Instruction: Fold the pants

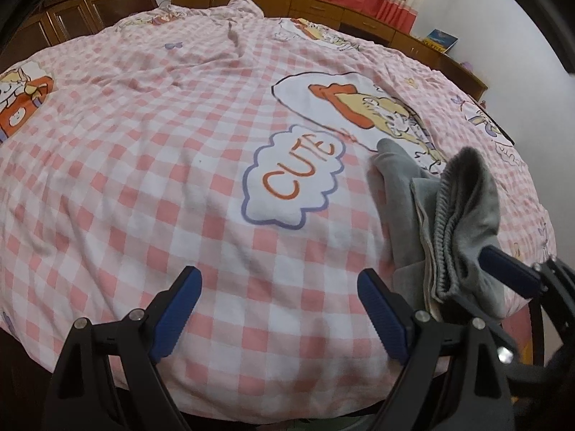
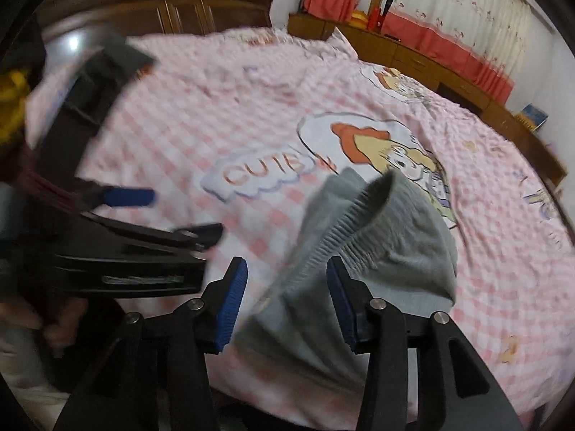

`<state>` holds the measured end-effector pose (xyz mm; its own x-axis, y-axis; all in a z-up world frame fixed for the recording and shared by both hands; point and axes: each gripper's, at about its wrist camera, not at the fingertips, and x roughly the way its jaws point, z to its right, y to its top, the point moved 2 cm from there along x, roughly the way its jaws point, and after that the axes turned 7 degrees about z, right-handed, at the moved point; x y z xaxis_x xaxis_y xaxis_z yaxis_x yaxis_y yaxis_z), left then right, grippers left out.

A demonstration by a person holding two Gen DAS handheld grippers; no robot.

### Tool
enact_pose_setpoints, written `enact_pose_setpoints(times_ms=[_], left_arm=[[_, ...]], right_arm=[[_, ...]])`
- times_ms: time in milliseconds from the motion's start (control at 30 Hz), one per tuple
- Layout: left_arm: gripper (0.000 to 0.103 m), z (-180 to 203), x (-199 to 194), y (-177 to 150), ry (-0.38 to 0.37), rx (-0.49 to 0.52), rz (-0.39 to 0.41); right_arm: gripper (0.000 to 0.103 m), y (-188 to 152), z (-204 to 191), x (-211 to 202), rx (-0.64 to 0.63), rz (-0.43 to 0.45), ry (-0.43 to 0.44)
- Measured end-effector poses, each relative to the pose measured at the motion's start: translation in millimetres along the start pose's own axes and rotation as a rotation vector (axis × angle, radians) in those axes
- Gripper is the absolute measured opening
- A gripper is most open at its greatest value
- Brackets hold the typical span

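Observation:
Grey pants (image 1: 456,215) lie bunched in several layers near the bed's front right edge, with the ribbed waistband raised. In the right wrist view my right gripper (image 2: 286,265) is shut on the pants (image 2: 395,258). Thick cloth fills the gap between its pads, and the waistband drapes over the right finger. One of its blue fingers (image 1: 510,273) shows in the left wrist view, pushed into the cloth. My left gripper (image 1: 280,312) is open over bare bedcover, left of the pants and holding nothing. It also appears in the right wrist view as the left gripper (image 2: 185,212).
A pink checked bedcover (image 1: 143,143) with cartoon prints and a "CUTE" patch (image 1: 298,176) covers the bed. A wooden headboard (image 1: 72,10) stands at the far end. Low wooden cabinets (image 1: 359,18) run along the right wall under curtains. A person's hand (image 2: 54,330) holds the left gripper.

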<state>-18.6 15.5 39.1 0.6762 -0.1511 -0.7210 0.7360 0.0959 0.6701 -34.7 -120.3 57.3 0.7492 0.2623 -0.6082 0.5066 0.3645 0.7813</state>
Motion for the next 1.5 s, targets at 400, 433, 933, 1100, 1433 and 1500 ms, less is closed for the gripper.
enact_pose_setpoints(times_ms=[400, 433, 933, 1100, 1433, 1500], left_arm=[[0.091, 50, -22, 18, -0.102, 0.077, 0.039], [0.091, 60, -23, 20, -0.119, 0.095, 0.038], [0.093, 100, 36, -5, -0.011, 0.255, -0.037], [0.092, 90, 21, -1, -0.056, 0.188, -0.025], [0.057, 157, -34, 16, -0.166, 0.29, 0.122], [0.03, 166, -16, 13, -0.206, 0.267, 0.052]], right_arm=[[0.047, -25, 74, -49, 0.247, 0.003, -0.075], [0.047, -29, 82, -45, 0.267, -0.01, -0.098], [0.047, -74, 90, 5, 0.463, -0.064, 0.217], [0.047, -69, 114, -12, 0.472, -0.024, 0.218], [0.046, -53, 223, 3, 0.554, 0.051, 0.117], [0.042, -53, 233, 21, 0.577, 0.046, 0.15]])
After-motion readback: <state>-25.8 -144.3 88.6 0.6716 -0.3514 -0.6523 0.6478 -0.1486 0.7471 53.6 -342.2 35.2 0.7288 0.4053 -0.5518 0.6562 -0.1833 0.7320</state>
